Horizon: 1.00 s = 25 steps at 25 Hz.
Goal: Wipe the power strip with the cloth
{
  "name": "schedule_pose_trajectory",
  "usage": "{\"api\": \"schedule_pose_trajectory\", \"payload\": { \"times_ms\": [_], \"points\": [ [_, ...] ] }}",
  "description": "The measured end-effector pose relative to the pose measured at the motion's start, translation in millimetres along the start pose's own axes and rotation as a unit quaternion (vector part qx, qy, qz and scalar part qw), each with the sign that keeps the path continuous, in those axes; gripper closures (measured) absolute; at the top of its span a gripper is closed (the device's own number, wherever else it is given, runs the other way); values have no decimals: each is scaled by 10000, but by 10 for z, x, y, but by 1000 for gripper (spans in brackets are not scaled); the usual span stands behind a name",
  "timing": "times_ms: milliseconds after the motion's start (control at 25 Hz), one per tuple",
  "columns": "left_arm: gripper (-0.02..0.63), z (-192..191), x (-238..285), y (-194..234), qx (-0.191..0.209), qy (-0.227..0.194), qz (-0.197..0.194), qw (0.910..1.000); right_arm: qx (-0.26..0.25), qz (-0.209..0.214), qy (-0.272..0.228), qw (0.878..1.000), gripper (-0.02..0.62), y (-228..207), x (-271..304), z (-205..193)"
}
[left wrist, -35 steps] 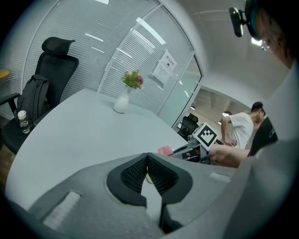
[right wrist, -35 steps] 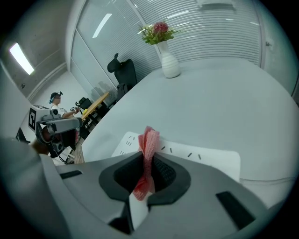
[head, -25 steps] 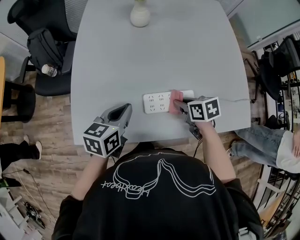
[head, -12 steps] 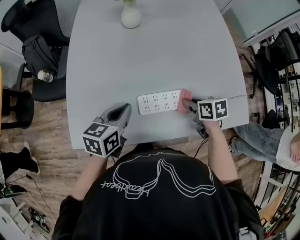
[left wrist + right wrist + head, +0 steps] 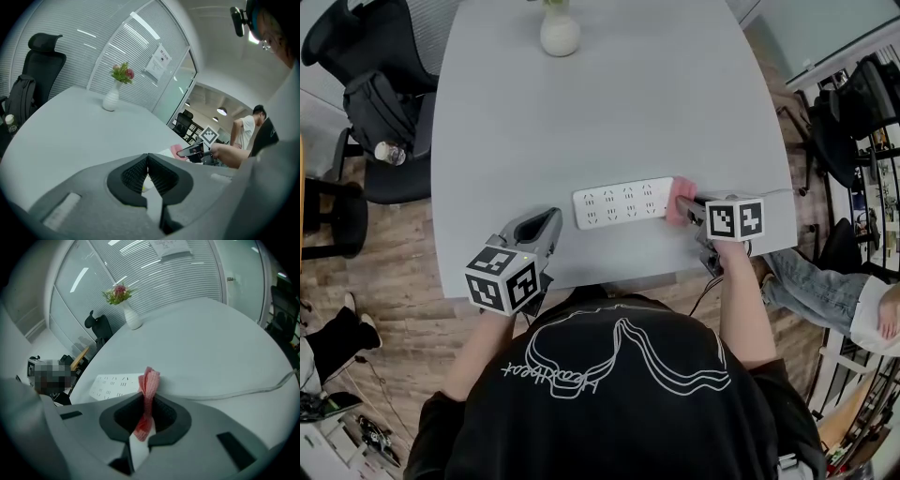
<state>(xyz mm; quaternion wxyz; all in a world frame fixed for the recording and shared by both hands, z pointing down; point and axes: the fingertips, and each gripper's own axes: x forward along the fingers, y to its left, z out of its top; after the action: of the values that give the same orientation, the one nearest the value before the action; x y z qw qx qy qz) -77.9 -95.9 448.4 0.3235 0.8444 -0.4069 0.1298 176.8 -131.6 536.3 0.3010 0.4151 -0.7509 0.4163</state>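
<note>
The pale grey table [image 5: 609, 112] carries three items. A white power strip [image 5: 622, 202] lies flat near the front edge, lengthwise across the table. A white vase [image 5: 560, 36] stands well beyond the power strip, near the far edge. A thin cable [image 5: 243, 391] runs rightward from the power strip's right end.

Black white-printed T-shirt [image 5: 609, 412]; grey left gripper [image 5: 550, 215] and right gripper [image 5: 683, 202] carry marker cubes [image 5: 502, 278].

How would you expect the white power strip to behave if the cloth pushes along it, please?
It would probably slide: the power strip lies loose on the smooth table, and the left gripper is not holding it. It looks rigid and flat, so tipping or rolling seems unlikely. Its thin cable might tug slightly.
</note>
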Motion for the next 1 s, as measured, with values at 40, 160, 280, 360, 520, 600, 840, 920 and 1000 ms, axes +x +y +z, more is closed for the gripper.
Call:
{"api": "schedule_pose_trajectory", "payload": {
  "times_ms": [40,160,280,360,520,600,840,920,1000],
  "points": [
    [592,1,-6,4,0,-9,7,10000,-15,-12,2,10000,546,6,-1,5],
    [592,12,-33,20,-18,-42,41,10000,-88,-3,-53,9999,551,58,-27,59],
    [592,21,-68,18,-36,-64,73,9999,-157,138,-163,9996,551,186,-81,135],
    [592,23,-95,15,-47,-86,92,9999,-217,302,-222,9991,551,324,-103,179],
    [592,3,-169,57,-83,-142,152,9997,-516,614,-251,9965,551,684,-86,266],
    [592,-13,-226,110,-108,-165,200,9996,-682,758,-243,9945,551,880,-33,307],
    [592,-29,-299,80,-167,-235,345,9990,-898,1185,-134,9888,551,1219,103,303],
    [592,-51,-349,131,-199,-256,399,9987,-1032,1302,-76,9861,551,1381,200,293],
    [592,-73,-401,176,-241,-277,460,9983,-1122,1502,-16,9823,551,1565,293,275]
  ]
}}
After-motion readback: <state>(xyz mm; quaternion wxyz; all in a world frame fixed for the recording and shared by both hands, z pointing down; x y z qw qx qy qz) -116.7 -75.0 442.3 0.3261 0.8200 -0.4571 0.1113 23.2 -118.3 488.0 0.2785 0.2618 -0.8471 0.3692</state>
